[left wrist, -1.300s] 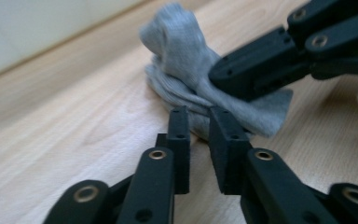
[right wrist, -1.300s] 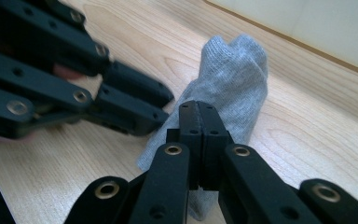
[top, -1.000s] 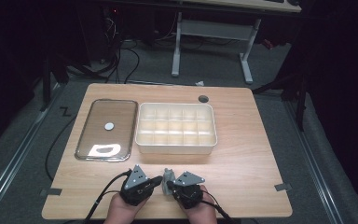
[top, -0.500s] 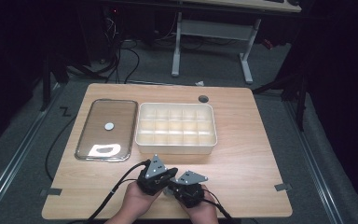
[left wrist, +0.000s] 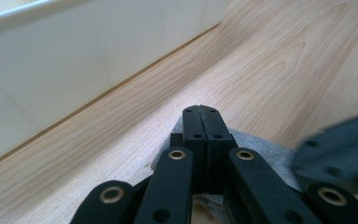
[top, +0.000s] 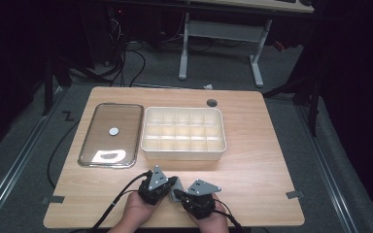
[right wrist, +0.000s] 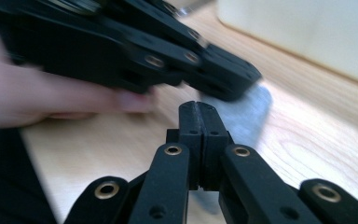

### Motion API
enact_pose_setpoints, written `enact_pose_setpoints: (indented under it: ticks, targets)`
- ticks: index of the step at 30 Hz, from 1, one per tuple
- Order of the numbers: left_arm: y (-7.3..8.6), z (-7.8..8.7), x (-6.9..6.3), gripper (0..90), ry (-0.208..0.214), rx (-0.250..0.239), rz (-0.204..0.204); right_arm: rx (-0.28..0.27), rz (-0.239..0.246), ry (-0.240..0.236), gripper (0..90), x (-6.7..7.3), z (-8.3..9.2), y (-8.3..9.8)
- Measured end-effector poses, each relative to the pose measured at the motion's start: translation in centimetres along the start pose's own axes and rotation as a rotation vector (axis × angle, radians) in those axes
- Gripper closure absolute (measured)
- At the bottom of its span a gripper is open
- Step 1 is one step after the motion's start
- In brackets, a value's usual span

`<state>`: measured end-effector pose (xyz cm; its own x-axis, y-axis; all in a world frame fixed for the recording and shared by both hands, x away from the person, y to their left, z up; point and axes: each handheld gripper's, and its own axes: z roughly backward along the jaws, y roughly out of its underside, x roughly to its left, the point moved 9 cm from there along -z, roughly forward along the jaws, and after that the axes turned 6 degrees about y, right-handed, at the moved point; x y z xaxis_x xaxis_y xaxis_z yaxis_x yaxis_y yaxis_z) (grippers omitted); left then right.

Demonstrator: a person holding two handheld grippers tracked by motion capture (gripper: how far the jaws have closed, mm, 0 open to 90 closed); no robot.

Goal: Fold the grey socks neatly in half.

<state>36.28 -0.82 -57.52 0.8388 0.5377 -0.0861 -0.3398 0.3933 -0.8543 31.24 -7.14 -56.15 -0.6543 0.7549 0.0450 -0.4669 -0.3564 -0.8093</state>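
A small grey cloth [top: 177,186] lies on the wooden table [top: 252,165] near its front edge, between my two grippers. My left gripper [top: 171,188] points right at it, jaws shut; in the left gripper view its tips [left wrist: 200,108] sit over the cloth [left wrist: 261,151]. My right gripper [top: 183,195] points left, jaws shut, tips [right wrist: 199,105] above the cloth [right wrist: 249,114]. I cannot see cloth pinched between either pair of jaws. The left gripper [right wrist: 223,74] crosses close in front of the right one, held by a hand [right wrist: 51,100].
A white box [top: 182,154] with several compartments stands mid-table just beyond the grippers; its wall [left wrist: 51,70] is close ahead. A shiny flat tray [top: 90,145] with a small white disc [top: 113,130] lies to its left. A round grommet [top: 212,102] sits at the back.
The left gripper has moved right and a little forward, closing on the right gripper until they nearly meet over the cloth. The right gripper has stayed in place.
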Motion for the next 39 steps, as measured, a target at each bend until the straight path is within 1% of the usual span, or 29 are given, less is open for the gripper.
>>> enact_pose_setpoints:
  ticks: [1, 3, 4, 5, 6, 8, 11, 14, 16, 17, 18, 19, 20, 21, 22, 23, 24, 26, 28, 29, 30, 31, 32, 34, 35, 36, 37, 39]
  targets:
    - [0.0, 0.0, 0.0, 90.0, 0.002, -0.004, 0.002, 0.011, 0.009, -0.008, 90.0, 0.3, 0.0, 0.1]
    - [0.1, 0.0, 0.0, 90.0, 0.006, -0.014, 0.002, 0.049, 0.022, -0.002, 90.0, 0.5, -0.5, 0.8]
    - [0.2, 0.0, 0.0, 90.0, 0.009, -0.012, 0.007, 0.079, 0.022, 0.004, 90.0, 0.5, -1.0, 1.4]
    - [0.2, 0.0, 0.1, 90.0, 0.01, -0.011, 0.009, 0.086, 0.006, -0.009, 90.0, 0.5, -1.3, 1.7]
    - [0.3, 0.1, 0.1, 90.0, 0.013, -0.008, 0.011, 0.087, -0.01, -0.017, 90.0, 0.4, -1.4, 1.7]
    - [0.3, 0.1, 0.1, 90.0, 0.019, -0.007, 0.021, 0.096, 0.008, -0.008, 90.0, 0.5, -1.5, 1.7]
    - [0.3, 0.1, 0.2, 90.0, 0.023, -0.006, 0.027, 0.093, 0.005, -0.011, 90.0, 0.6, -1.5, 1.8]
    - [0.3, 0.1, 0.1, 90.0, 0.014, -0.006, 0.018, 0.097, 0.005, -0.013, 90.0, 0.6, -1.4, 1.7]
    - [0.3, 0.1, 0.1, 90.0, 0.01, -0.006, 0.013, 0.102, -0.004, -0.007, 90.0, 0.6, -1.0, 1.4]
    - [0.3, 0.1, 0.1, 90.0, 0.012, -0.007, 0.017, 0.093, -0.009, -0.002, 87.5, 0.5, -0.7, 1.2]
    - [0.3, 0.2, 0.1, 90.0, 0.013, -0.006, 0.019, 0.063, -0.025, -0.001, 83.0, 0.2, 0.1, 0.4]
    - [0.3, 0.2, 0.1, 90.0, 0.013, -0.006, 0.019, 0.063, -0.025, -0.001, 83.0, 0.2, 0.1, 0.4]
    - [0.3, 0.2, 0.1, 90.0, 0.012, -0.006, 0.017, 0.04, -0.05, 0.007, 79.6, -0.3, 0.5, -0.1]
    - [0.3, 0.2, 0.1, 90.0, 0.012, -0.006, 0.015, 0.04, -0.05, 0.007, 79.6, -0.3, 0.5, -0.1]
    - [0.3, 0.2, 0.1, 90.0, 0.011, -0.006, 0.016, 0.033, -0.066, 0.012, 77.2, -0.6, 0.6, -0.3]
    - [0.3, 0.2, 0.1, 90.0, 0.012, -0.007, 0.017, 0.033, -0.086, 0.029, 73.2, -1.1, 0.5, -0.3]
    - [0.3, 0.2, 0.1, 90.0, 0.012, -0.006, 0.016, 0.036, -0.118, 0.044, 69.8, -1.7, 0.4, -0.3]
    - [0.3, 0.2, 0.1, 90.0, 0.009, -0.005, 0.011, 0.047, -0.169, 0.04, 64.3, -2.3, 0.1, -0.2]
    - [0.3, 0.2, 0.0, 90.0, 0.008, -0.005, 0.01, 0.068, -0.189, 0.039, 61.1, -2.5, -0.2, 0.0]
    - [0.3, 0.2, 0.1, 90.0, 0.007, -0.005, 0.01, 0.087, -0.196, 0.039, 58.1, -2.6, -0.6, 0.3]
    - [0.3, 0.2, 0.0, 90.0, 0.008, -0.005, 0.01, 0.102, -0.202, 0.041, 51.9, -2.6, -1.0, 0.6]
    - [0.3, 0.2, 0.1, 90.0, 0.008, -0.005, 0.01, 0.102, -0.202, 0.041, 51.9, -2.6, -1.0, 0.6]
    - [0.3, 0.2, 0.1, 90.0, 0.008, -0.007, 0.011, 0.127, -0.209, 0.051, 44.9, -2.7, -1.6, 1.0]
    - [0.3, 0.2, 0.1, 89.9, 0.007, -0.01, 0.012, 0.133, -0.212, 0.051, 44.8, -2.7, -1.8, 1.1]
    - [0.3, 0.3, 0.1, 89.8, 0.008, -0.011, 0.014, 0.141, -0.221, 0.041, 45.0, -2.7, -2.0, 1.3]
    - [0.3, 0.3, 0.1, 89.8, 0.012, -0.014, 0.022, 0.141, -0.221, 0.041, 45.0, -2.7, -2.0, 1.3]
    - [0.3, 0.3, 0.2, 89.2, 0.026, -0.019, 0.037, 0.145, -0.226, 0.035, 45.6, -2.7, -2.0, 1.3]
    - [0.3, 0.4, 0.6, 84.7, 0.058, -0.025, 0.088, 0.141, -0.239, 0.019, 46.3, -2.7, -2.1, 1.4]
